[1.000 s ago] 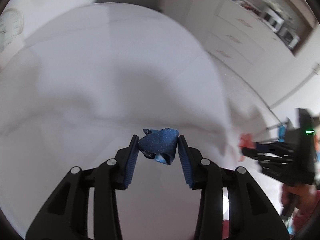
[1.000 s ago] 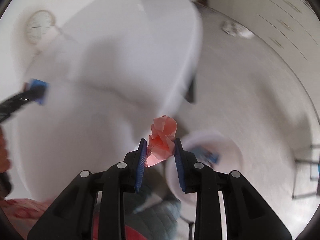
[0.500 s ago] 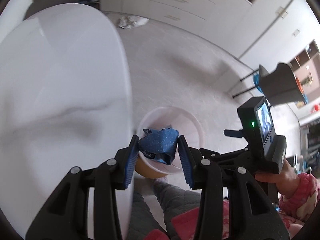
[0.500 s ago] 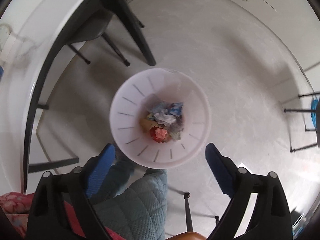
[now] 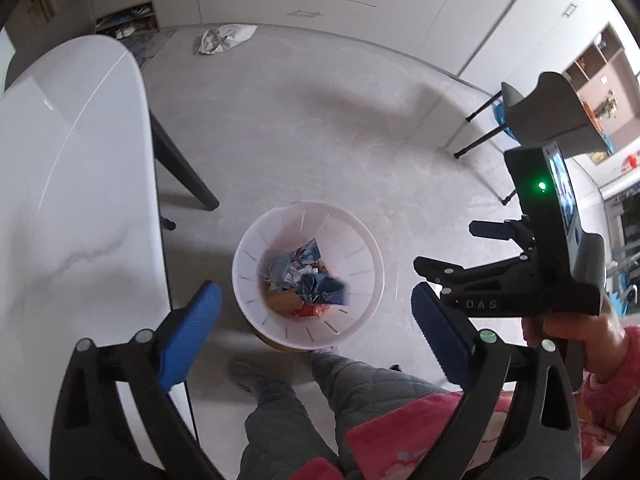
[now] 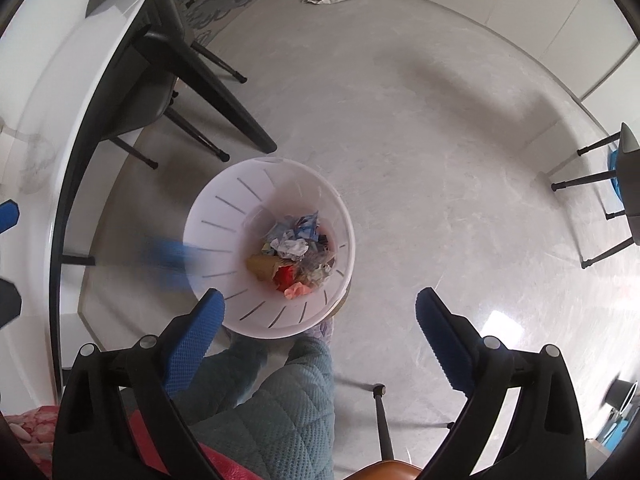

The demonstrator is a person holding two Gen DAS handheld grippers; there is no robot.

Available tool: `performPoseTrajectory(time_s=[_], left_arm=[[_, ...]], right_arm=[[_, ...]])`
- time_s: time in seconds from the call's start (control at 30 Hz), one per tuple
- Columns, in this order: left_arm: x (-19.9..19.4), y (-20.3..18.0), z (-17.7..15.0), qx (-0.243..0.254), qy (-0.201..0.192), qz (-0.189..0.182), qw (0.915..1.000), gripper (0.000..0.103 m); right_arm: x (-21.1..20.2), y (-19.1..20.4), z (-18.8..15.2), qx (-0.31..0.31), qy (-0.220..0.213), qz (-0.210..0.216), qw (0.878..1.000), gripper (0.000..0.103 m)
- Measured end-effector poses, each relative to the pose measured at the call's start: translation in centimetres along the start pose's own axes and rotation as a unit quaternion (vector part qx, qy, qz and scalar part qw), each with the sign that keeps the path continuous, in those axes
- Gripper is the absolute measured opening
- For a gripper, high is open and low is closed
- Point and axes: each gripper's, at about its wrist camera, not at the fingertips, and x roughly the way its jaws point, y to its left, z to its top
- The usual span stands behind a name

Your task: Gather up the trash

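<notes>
Both the left gripper and right gripper now hang with jaws wide and empty; their scraps have dropped into the bin.

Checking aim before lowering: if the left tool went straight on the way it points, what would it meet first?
Probably the white bin, around its open top, then the trash inside. The left tool is open and empty; depth is unclear.

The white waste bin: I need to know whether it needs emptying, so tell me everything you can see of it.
The white waste bin is round, of translucent-looking plastic, with thin vertical slits around its flaring wall. It stands upright on the grey floor, beside the white table and just ahead of the person's feet. Crumpled trash in blue, white, tan, red and pink covers its bottom only; the walls above are bare. Neither gripper touches it.
</notes>
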Motion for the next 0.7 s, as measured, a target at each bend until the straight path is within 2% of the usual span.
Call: performPoseTrajectory(time_s=[0.17,0.3,0.43,0.5,0.6,0.7], left_arm=[[-0.6,0.7,-0.2,-0.004,-0.005,0.006,1.0,0.092],[-1.3,1.4,-0.4,-0.023,-0.02,0.015,0.9994,0.092],[-4.1,3.7,-1.0,-0.061,-0.061,0.043,0.9954,0.092],[-6.4,5.5,-1.4,-0.089,-0.086,0.065,0.9902,0.092],[-10.0,7.9,-2.2,-0.127,-0.124,0.093,0.9798,0.092],[-15.7,10.7,-3.6,-0.172,-0.181,0.136,0.9589,0.092]], right_arm=[[-0.2,-0.3,0.1,0.002,-0.001,0.003,1.0,0.096],[-0.7,1.0,0.5,-0.01,-0.004,0.008,1.0,0.096],[-1.8,4.0,1.4,-0.037,-0.014,0.021,0.999,0.096],[-2.8,6.4,2.2,-0.06,-0.027,0.035,0.997,0.096],[-5.8,12.0,3.7,-0.127,-0.065,0.054,0.988,0.096],[-9.4,17.3,5.2,-0.179,-0.108,0.079,0.975,0.1]])
